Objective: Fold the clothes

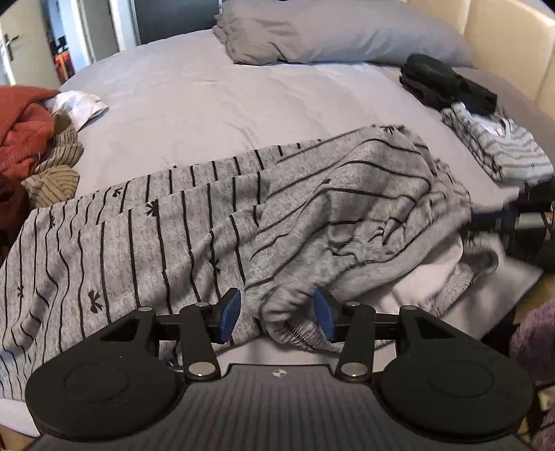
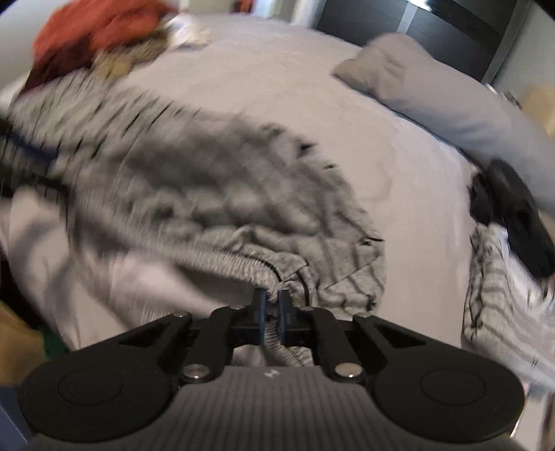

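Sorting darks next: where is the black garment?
In the left wrist view, the black garment lies far right on the bed, between the grey pillow and the folded striped clothes.

- Grey striped garment (image 2: pixel 194 180): heavily motion-blurred in the right wrist view; stripe pattern smeared, folds indistinct.
- Same garment, left wrist view: cut off by the left picture edge; its near hem is hidden behind the gripper body.
- Red clothing (image 1: pixel 20 132) at the bed's (image 1: pixel 194 104) far left corner: cut off by the frame.
- Right gripper (image 1: pixel 499 215): a blurred blue-black form at the bed's right edge; jaws unreadable there.
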The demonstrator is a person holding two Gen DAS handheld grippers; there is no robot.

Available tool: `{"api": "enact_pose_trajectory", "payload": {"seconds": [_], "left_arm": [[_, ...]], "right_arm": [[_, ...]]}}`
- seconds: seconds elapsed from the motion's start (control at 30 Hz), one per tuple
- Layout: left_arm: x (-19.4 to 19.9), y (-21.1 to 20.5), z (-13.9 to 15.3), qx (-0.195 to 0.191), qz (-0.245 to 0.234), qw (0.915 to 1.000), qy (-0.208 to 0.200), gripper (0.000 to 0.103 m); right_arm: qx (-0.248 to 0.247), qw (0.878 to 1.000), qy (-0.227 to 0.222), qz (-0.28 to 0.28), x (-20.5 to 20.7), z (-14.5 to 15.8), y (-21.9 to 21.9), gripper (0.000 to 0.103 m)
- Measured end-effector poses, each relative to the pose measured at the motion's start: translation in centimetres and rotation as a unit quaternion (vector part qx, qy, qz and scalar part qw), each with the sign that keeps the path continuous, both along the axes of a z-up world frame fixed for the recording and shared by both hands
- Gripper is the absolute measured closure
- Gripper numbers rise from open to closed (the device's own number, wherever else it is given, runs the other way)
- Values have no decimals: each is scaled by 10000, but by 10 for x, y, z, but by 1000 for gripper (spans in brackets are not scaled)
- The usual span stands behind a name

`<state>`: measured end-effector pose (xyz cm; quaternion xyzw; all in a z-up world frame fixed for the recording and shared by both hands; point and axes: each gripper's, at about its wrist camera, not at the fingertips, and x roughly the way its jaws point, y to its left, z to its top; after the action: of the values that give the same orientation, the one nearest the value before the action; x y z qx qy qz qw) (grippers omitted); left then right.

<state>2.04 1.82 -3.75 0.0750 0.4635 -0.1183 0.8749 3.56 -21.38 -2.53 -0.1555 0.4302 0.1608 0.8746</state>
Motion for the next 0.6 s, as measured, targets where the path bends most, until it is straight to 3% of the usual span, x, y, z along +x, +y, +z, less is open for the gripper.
{"api": "enact_pose_trajectory", "payload": {"seconds": [0.1, 0.23, 0.4, 0.5, 0.6], "left_arm": [[-4, -9, 5, 146, -282, 9991, -267, 57], [-14, -33, 13, 287, -930, 9927, -710, 42], [-9, -65, 4, 741, -1355, 9851, -759, 42], [-2, -69, 4, 647, -1335, 9871, -598, 48], [-5, -74, 15, 547, -1441, 9838, -918, 47]], "right_arm": [[400, 9987, -154, -264, 7, 18, -12, 95], [818, 9945, -426, -502, 15, 44, -21, 95], [1132, 9881, -761, -717, 19, 74, -26, 95], [1287, 9857, -800, -737, 19, 82, -27, 95], [1316, 9861, -791, -643, 17, 85, -23, 95]]}}
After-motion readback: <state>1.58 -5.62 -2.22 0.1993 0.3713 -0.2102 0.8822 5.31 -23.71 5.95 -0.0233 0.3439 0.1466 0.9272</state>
